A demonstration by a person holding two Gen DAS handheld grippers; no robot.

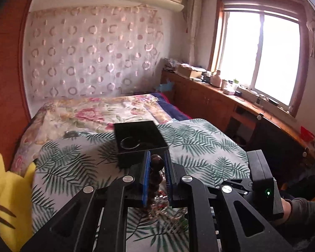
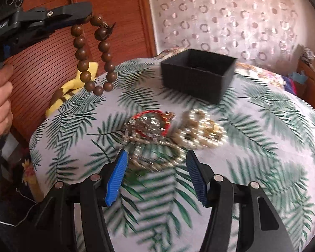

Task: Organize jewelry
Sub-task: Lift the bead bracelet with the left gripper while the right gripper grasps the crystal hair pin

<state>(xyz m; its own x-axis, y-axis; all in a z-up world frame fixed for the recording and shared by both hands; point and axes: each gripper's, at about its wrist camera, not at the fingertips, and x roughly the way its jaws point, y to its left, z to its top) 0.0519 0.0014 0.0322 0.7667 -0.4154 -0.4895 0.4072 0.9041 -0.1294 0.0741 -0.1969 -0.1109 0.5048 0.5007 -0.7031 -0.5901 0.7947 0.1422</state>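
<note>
A leaf-print bedspread [image 2: 252, 126] carries a black box [image 2: 197, 75] and blurred, maybe metal, jewellery [image 2: 174, 134]; the left gripper [image 1: 156, 163] clenches a wooden bead bracelet [image 2: 92, 56], the right gripper [image 2: 157, 174] gapes empty.

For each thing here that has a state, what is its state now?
left gripper: shut on the wooden bead bracelet
wooden bead bracelet: lifted, hanging free above the bed
right gripper: open, holding nothing
black box: open, a ring-shaped piece inside
jewelry pile: lying tangled on the leaf-print cover

Black hand-held gripper [image 2: 155, 174], ribbed blue pads [image 2: 115, 178], silver screws.
</note>
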